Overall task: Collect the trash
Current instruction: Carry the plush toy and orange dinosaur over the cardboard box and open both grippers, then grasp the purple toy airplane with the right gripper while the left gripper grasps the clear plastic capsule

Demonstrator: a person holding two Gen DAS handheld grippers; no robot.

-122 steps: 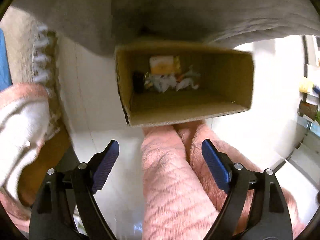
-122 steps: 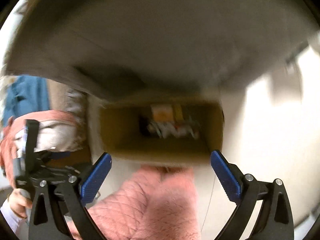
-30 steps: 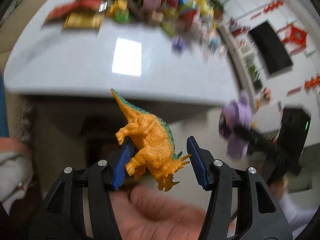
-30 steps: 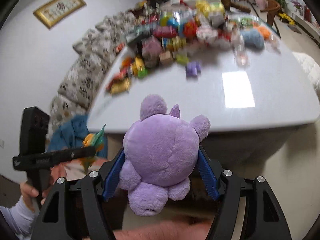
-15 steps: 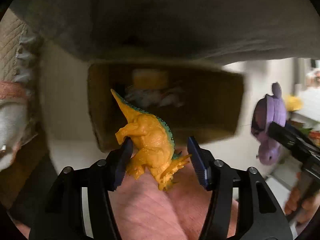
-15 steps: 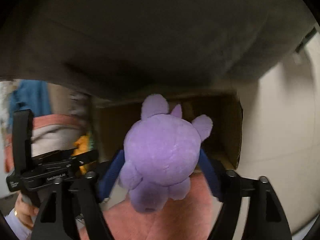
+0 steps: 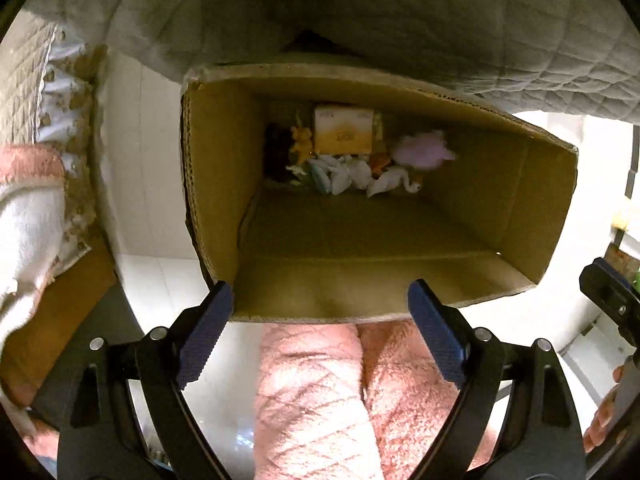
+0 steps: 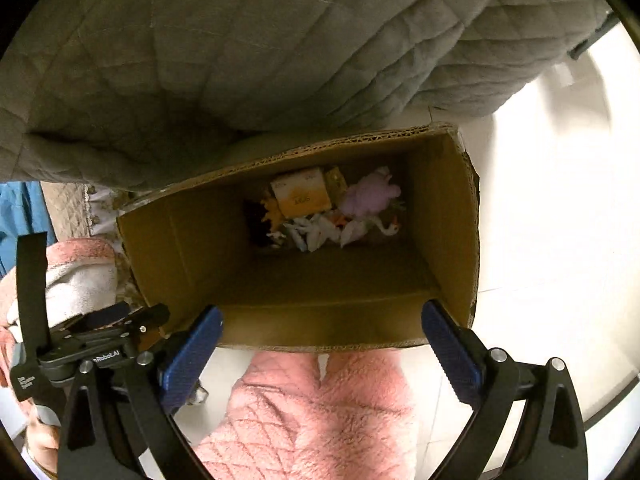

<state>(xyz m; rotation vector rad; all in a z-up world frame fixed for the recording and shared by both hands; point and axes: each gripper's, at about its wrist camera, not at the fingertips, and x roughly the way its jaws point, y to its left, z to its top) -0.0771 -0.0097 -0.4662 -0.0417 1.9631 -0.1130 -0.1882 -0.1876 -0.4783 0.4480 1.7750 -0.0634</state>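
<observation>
both grippers hang over an open cardboard box (image 7: 520,208) that stands on a pale tiled floor (image 7: 152,184), its far rim tucked under a grey quilted cover (image 7: 400,12).

the left gripper (image 7: 320,330) has its jaws spread wide with nothing between them; the blue pads sit just above the near rim of the box. the right gripper (image 8: 320,344) is the same, jaws wide apart and holding nothing, also over the near rim. in the right wrist view the left gripper shows at the lower left, just beside the box's left wall.

the trash lies at the bottom of the box, bunched against the far wall. a purple plush toy (image 7: 424,150) rests at the right of the heap, slightly blurred in the left wrist view. left of it stands a small yellow and white carton (image 7: 344,134). an orange dinosaur toy (image 7: 302,140) lies just left of the carton, beside something dark that cannot be made out. crumpled white wrappers (image 7: 352,176) are spread along the near side of the heap, touching the plush and the carton. the near half of the box floor is bare cardboard.

pink fleece-covered legs (image 7: 320,400) fill the near centre, between the pads, just near of the box. at the far left, a fringed beige cloth (image 7: 68,100) hangs next to the floor.
</observation>
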